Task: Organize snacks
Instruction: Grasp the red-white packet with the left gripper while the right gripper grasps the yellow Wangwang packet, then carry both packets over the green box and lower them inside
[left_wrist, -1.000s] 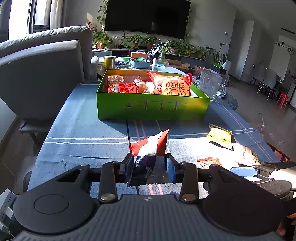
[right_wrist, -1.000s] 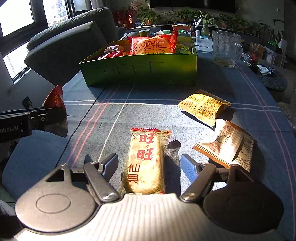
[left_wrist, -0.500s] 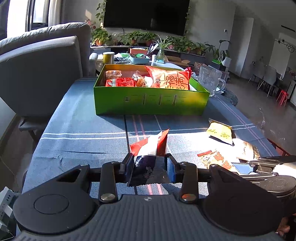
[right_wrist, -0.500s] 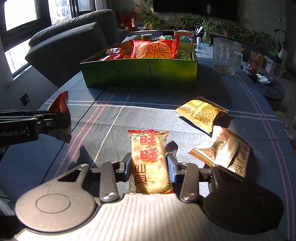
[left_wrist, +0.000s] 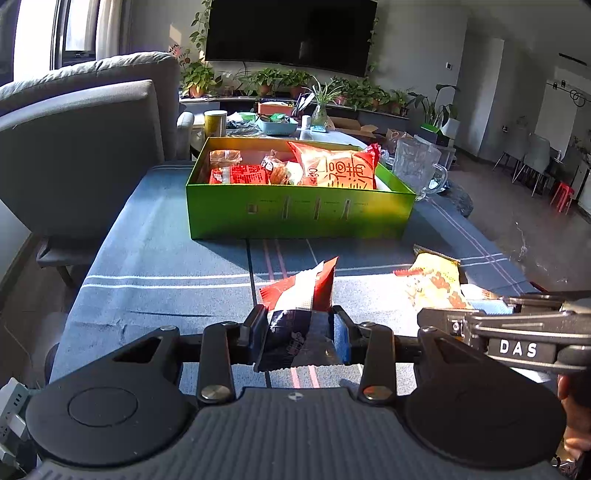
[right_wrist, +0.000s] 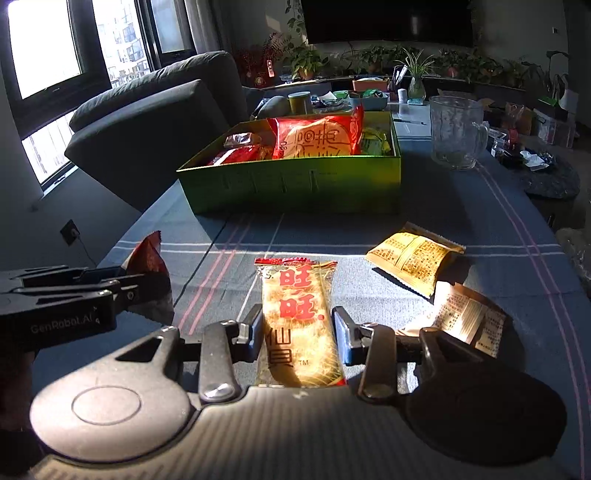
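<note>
On my left, my left gripper (left_wrist: 299, 328) is clamping a small red-and-black foil snack packet (left_wrist: 299, 314); my right gripper (right_wrist: 298, 332) is pinching the long yellow rice-cracker packet (right_wrist: 299, 321) by its sides. I'm squeezing lightly, aiming for the green cardboard box (right_wrist: 295, 184) ahead.

My left gripper (left_wrist: 299, 332) clamps a red, white and dark snack packet (left_wrist: 297, 295), tilted up above the cloth. My right gripper (right_wrist: 299, 332) pinches a long yellow rice-cracker packet (right_wrist: 299, 317) with red characters. Two more yellow packets (right_wrist: 413, 258) (right_wrist: 465, 317) lie flat, printed backs up. The green box (right_wrist: 295, 181) holds several snacks, apparently loosely piled.
</note>
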